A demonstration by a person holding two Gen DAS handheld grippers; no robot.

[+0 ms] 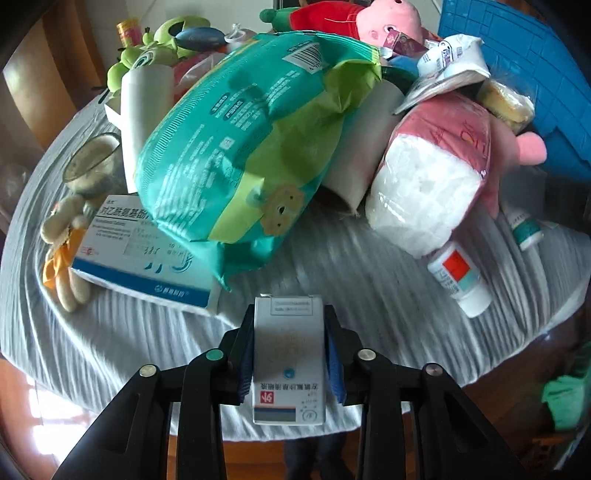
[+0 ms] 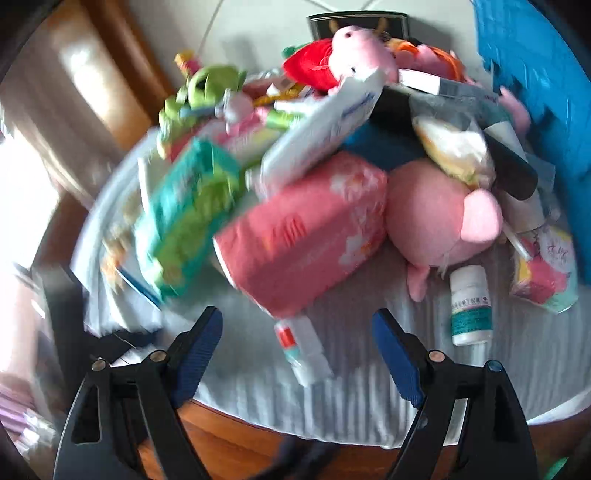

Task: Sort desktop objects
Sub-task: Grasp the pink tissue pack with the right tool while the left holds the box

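Note:
My left gripper (image 1: 290, 317) is shut on a small white medicine box (image 1: 289, 358) with a red logo, held above the table's near edge. Ahead lie a teal-and-green diaper pack (image 1: 240, 147), a blue-and-white medicine box (image 1: 136, 254), a pink tissue pack (image 1: 428, 166) and a white tube (image 1: 460, 278). My right gripper (image 2: 297, 325) is open and empty over the near edge. The white tube (image 2: 304, 349) lies between its fingers, lower down on the cloth. A white bottle (image 2: 471, 306) lies to its right, below a pink plush (image 2: 439, 218). The right view is blurred.
A grey striped cloth (image 1: 332, 258) covers the round table. A blue crate (image 1: 524, 74) stands at the back right. Green plush toys (image 1: 155, 48), a pig plush (image 1: 354, 18), a paper roll (image 1: 146, 110), a glass cup (image 1: 90, 162) and a small bear (image 1: 62, 236) crowd the pile.

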